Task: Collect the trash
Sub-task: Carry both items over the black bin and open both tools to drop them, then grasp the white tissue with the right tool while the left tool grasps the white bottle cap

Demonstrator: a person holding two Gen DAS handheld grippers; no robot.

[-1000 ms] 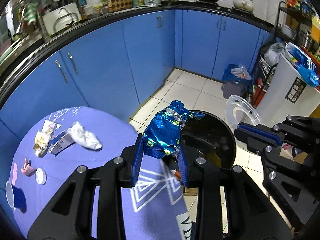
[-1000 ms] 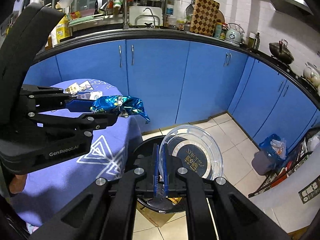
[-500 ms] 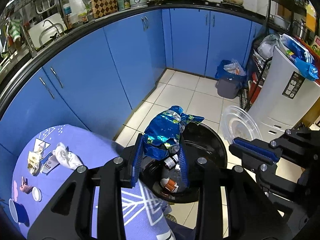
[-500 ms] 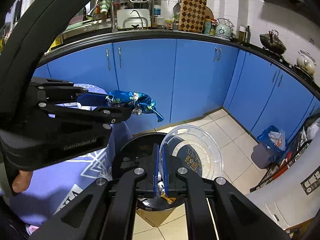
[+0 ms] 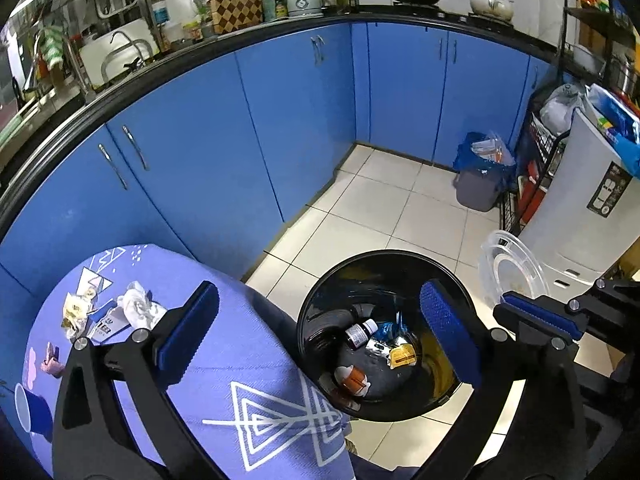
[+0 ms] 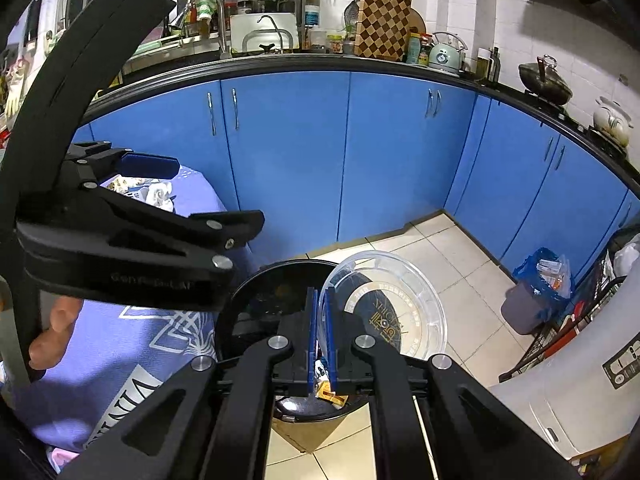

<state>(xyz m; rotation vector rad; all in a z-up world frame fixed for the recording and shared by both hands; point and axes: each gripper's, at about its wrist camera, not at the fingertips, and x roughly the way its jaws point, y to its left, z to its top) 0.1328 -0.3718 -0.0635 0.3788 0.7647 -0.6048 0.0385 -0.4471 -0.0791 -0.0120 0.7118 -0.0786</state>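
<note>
- Blue foil wrapper (image 5: pixel 386 330) lies at the bottom of the black bin (image 5: pixel 320 300), in among a small dark bottle (image 5: pixel 360 332), a yellow packet (image 5: pixel 401 356) and an orange-and-white scrap (image 5: pixel 352 380).
- Left gripper (image 5: pixel 316 332) hangs right over the bin mouth, its jaws opening wide with nothing between them; one blue pad (image 5: pixel 188 334) sits over the table edge, the other over the bin.
- Right gripper (image 6: pixel 322 340) is pinched tight on the rim of the clear plastic lid (image 6: pixel 400 300), holding it tilted up at the bin's far side from the table.
- In the left wrist view that same lid (image 5: pixel 512 276) stands on edge just beside the bin's rim.
- More trash waits on the purple tablecloth (image 5: pixel 224 360): a crumpled white tissue (image 5: pixel 138 306), torn paper wrappers (image 5: pixel 78 312), a pink scrap (image 5: pixel 52 362) and a blue cup (image 5: pixel 32 406) near the table's edge.
- A hand (image 6: pixel 52 336) shows under the left gripper's body in the right wrist view.
- Beyond, blue cabinets (image 5: pixel 280 120) wrap the corner, and a grey bin with a blue bag (image 5: pixel 480 176) stands on the white tile floor (image 5: pixel 380 208).
</note>
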